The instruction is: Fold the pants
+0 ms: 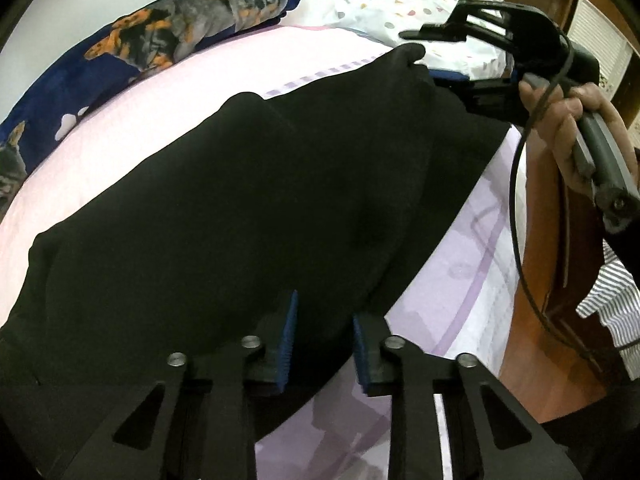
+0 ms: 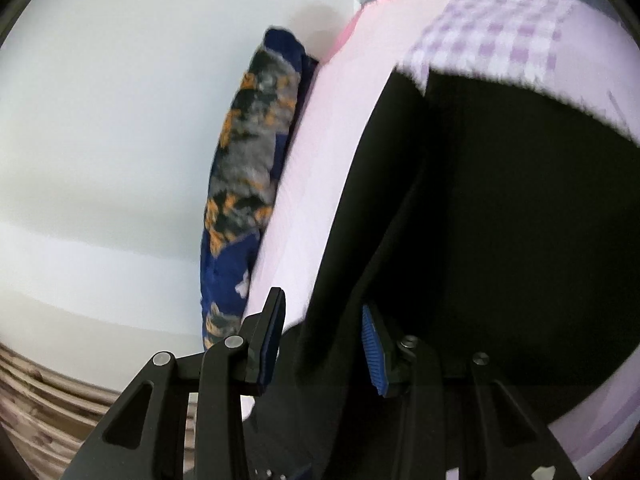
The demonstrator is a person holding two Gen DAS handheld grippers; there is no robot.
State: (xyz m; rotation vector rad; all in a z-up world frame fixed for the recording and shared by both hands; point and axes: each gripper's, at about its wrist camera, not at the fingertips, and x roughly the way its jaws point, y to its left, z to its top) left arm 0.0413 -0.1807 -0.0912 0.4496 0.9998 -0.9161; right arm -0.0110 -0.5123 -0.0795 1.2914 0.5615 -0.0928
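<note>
Black pants (image 1: 240, 208) lie spread across the pink bed sheet (image 1: 224, 68). My left gripper (image 1: 324, 340) is open, its blue pads on either side of the pants' near edge. My right gripper (image 1: 416, 42) shows in the left wrist view at the pants' far corner, open, with the raised cloth tip just below its fingers. In the right wrist view the right gripper (image 2: 322, 344) is open with a fold of the pants (image 2: 500, 220) between its pads, not pinched.
A dark blue blanket with orange and grey dog print (image 1: 160, 36) lies along the bed's far side by the white wall. A white dotted pillow (image 1: 408, 4) sits at the head. A wooden bed frame (image 1: 552, 280) runs along the right.
</note>
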